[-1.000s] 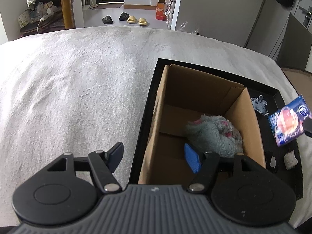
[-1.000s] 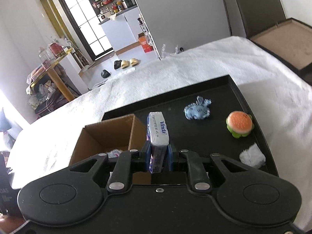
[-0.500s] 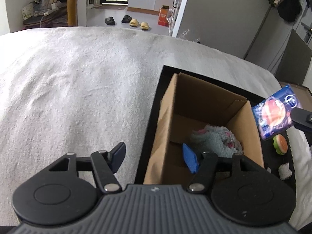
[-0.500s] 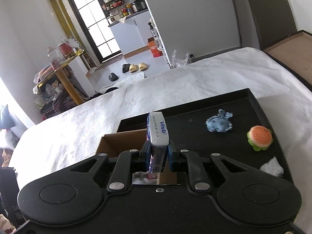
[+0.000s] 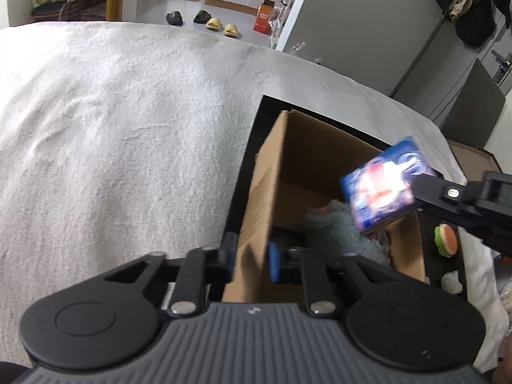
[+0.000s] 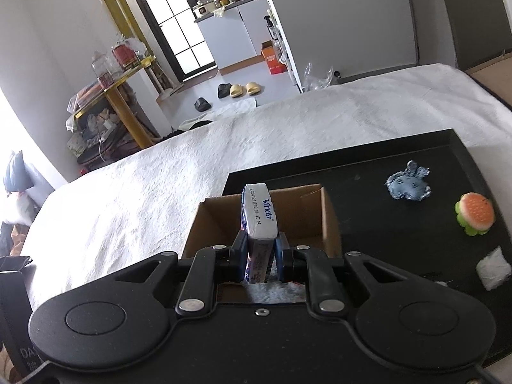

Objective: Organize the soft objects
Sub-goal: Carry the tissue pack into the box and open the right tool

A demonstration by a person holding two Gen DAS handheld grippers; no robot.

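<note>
An open cardboard box [image 5: 323, 160] stands at the left end of a black tray [image 6: 368, 172]; it also shows in the right wrist view [image 6: 297, 211]. A grey-teal plush [image 5: 339, 230] lies inside it. My left gripper [image 5: 251, 260] is shut on the box's left wall [image 5: 259, 198]. My right gripper [image 6: 260, 260] is shut on a blue tissue pack [image 6: 259, 220] and holds it over the open box; the pack also shows in the left wrist view [image 5: 384, 188].
On the tray to the right of the box lie a blue-grey plush [image 6: 408, 185], a burger toy [image 6: 475, 212] and a white fluffy piece [image 6: 492, 267]. The tray sits on a white blanket [image 5: 128, 128].
My left gripper has closed from open onto the box's left wall. My right gripper has carried the tissue pack leftward, from over the tray to above the box opening.
</note>
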